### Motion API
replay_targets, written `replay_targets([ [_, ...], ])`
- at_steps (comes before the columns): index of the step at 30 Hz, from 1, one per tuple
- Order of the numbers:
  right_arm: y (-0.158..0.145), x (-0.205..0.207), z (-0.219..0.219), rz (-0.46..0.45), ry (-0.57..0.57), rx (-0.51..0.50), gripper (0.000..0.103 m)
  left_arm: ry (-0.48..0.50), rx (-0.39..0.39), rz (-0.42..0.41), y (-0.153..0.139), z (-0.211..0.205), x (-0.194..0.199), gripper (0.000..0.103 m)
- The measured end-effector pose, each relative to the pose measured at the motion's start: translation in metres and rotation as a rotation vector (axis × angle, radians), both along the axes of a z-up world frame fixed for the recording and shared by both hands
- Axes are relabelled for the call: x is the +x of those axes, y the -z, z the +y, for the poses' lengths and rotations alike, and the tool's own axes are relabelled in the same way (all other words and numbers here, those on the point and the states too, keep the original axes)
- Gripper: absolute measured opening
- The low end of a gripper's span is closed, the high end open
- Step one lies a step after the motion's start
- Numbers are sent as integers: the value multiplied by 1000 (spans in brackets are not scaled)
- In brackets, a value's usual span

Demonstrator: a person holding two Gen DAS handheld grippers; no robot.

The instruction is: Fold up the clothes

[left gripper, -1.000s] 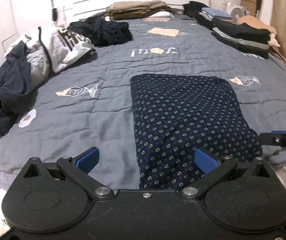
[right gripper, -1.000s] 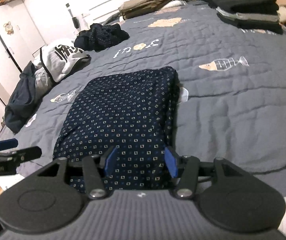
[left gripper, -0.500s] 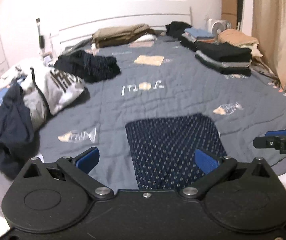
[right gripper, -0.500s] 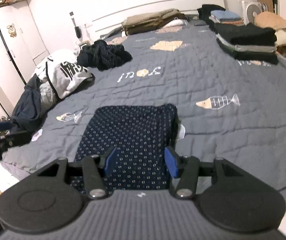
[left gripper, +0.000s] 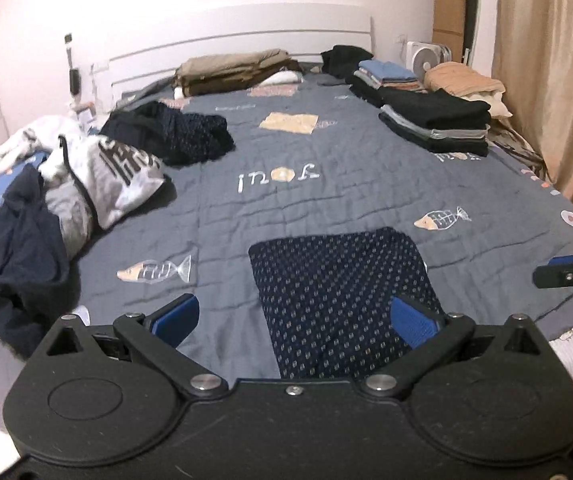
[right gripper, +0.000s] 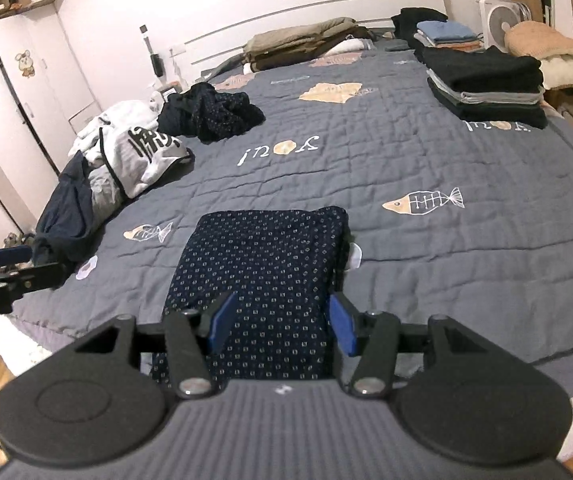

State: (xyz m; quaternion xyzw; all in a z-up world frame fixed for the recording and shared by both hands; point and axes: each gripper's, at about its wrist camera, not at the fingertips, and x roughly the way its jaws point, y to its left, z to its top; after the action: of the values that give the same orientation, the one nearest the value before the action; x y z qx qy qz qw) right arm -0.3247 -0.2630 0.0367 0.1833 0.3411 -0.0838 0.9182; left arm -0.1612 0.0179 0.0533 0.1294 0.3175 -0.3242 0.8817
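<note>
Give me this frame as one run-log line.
phase: fold done, between garments | left gripper: open, empty | right gripper: open, empty | folded dotted garment: flat on bed | unfolded pile: waiting

- Bed with grey quilt (left gripper: 366,184).
- Folded dotted navy garment (right gripper: 262,264) near the foot.
- Unfolded clothes heap (left gripper: 66,184) left.
- Folded stacks (right gripper: 486,84) right.
- Tan pile (left gripper: 234,72) by the headboard.

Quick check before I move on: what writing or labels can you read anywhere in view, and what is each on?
"you", seen upside down, its "o" a tan patch: quilt, mid-bed.
The same word again beside the black stack.
Large black characters on the white garment: not readable.
Wardrobe stickers: cartoon pictures, no text.
</note>
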Motion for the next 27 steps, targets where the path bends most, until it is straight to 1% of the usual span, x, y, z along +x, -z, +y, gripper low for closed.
replay_targets([
  [4, -5, -17, -2, -21, -3, 19, 52, -18, -18, 17, 0, 7, -3, 103],
  [9, -14, -38, -5, -58, 1, 42, 52, -27, -64, 20, -6, 14, -8, 103],
  [11, -19, -44, -6, -63, 0, 39, 52, -39, -75, 25, -8, 15, -8, 103],
  [15, -27, -52, -6, -78, 20, 28, 52, -27, -76, 17, -7, 16, -8, 103],
  [18, -28, -53, -7, -70, 29, 31, 52, -14, -96, 36, 0, 15, -2, 103],
  [22, -27, -52, -9, -52, 29, -2, 52, 1, -120, 71, 12, 7, 14, 103],
  [27, -23, -47, -28, -51, 59, 38, 52, 25, -143, 125, 20, -11, 39, 103],
])
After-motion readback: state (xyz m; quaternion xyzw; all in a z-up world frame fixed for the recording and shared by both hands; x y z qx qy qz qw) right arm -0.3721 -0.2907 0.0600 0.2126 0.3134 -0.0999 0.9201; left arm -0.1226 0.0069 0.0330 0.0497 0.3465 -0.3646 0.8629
